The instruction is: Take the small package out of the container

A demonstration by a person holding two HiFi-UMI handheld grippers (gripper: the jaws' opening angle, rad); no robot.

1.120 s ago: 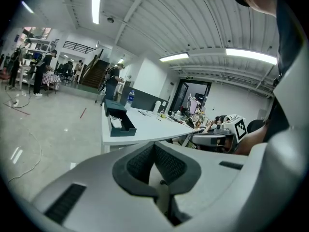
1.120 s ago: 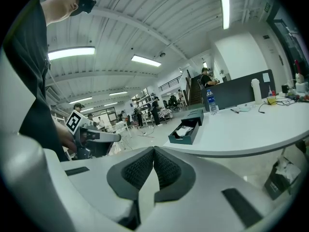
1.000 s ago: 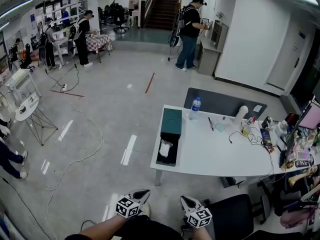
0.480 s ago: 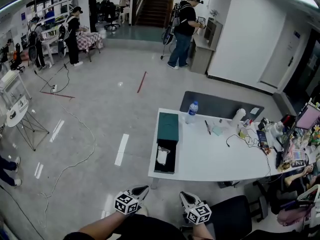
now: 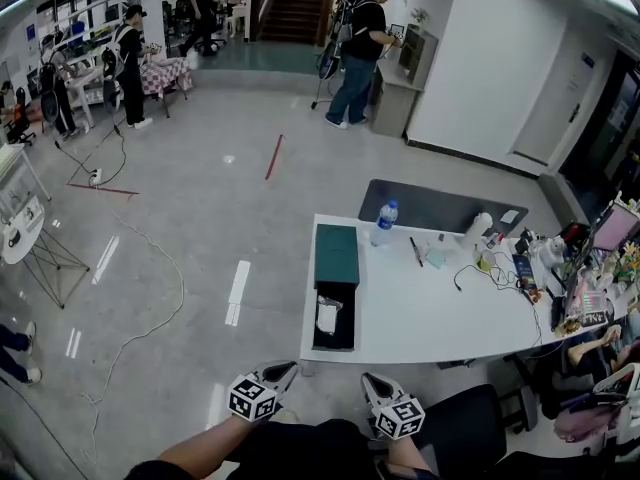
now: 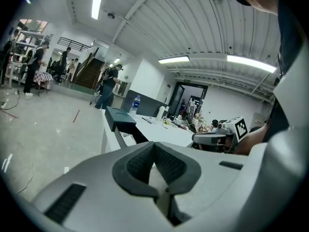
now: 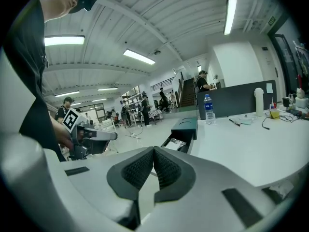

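The small package (image 5: 327, 317) lies in the open dark container (image 5: 347, 333) at the left end of the white table (image 5: 430, 313). It is a pale, crinkly pouch, and as far as I can see it is alone in there. It looks light and soft, probably with slippery film, so I'd pinch its upper edge rather than squeeze the middle. The green lid (image 5: 337, 253) sits just beyond the container. The left gripper (image 5: 285, 372) and right gripper (image 5: 370, 381) hang near the person's body, well short of the table, with jaws pressed together on nothing.
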